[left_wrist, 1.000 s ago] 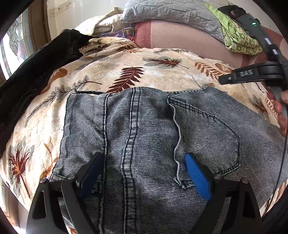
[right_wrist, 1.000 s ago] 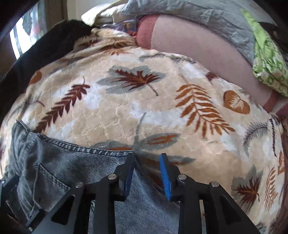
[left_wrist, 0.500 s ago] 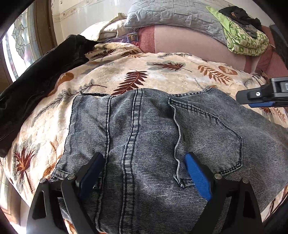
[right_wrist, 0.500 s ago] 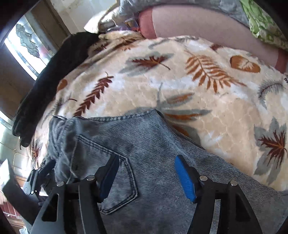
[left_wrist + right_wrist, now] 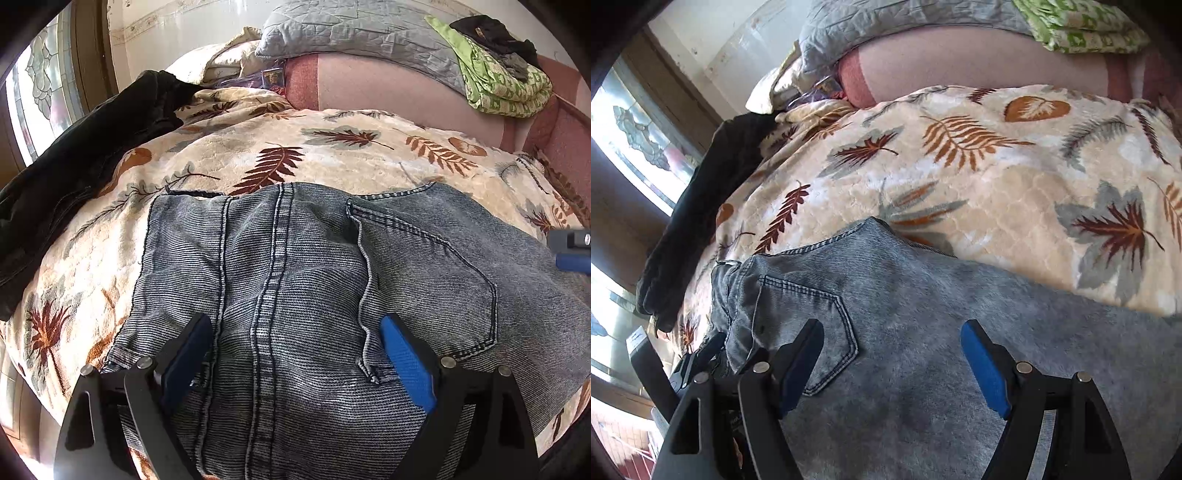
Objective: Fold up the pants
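Pants (image 5: 314, 295) laid flat on leaf-print blanket (image 5: 258, 162) on bed, directly under both tools. Left tool (image 5: 295, 354) spread wide, nothing gripped. Right tool (image 5: 890, 365) opening, denim below, not pinched (fold apparently just released). Next fold judged to need fresh edge grip.

Pants (image 5: 295, 280) lie on my blanket (image 5: 332, 155) — dark garment (image 5: 74, 166) left, pillow (image 5: 362, 33) behind, folded cloth (image 5: 506, 88) far right.
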A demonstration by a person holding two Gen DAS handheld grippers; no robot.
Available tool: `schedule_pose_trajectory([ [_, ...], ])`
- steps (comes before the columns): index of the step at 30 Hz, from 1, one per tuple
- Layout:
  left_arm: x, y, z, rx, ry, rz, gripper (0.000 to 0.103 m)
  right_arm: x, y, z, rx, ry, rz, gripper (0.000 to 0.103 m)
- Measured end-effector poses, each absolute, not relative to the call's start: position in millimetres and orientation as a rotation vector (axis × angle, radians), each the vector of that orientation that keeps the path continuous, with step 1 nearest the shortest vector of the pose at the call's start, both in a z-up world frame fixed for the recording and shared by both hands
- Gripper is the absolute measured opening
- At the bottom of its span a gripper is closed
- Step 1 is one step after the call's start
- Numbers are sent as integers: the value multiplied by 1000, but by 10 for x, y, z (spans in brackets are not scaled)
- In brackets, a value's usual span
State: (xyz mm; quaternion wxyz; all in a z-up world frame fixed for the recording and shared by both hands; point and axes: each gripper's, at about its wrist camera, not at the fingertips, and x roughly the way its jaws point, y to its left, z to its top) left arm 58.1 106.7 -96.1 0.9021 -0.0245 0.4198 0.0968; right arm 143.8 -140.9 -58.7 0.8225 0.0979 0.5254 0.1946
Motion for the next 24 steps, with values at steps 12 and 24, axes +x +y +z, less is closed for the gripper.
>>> schedule_pose_trajectory([
  [12, 465, 1069, -776, -78, 783, 225, 94, 941, -2254, -467, 396, 989, 352, 95],
  [24, 571, 775, -718, 26, 759, 224, 95, 648, -3214, -520, 623, 833, 365, 98],
])
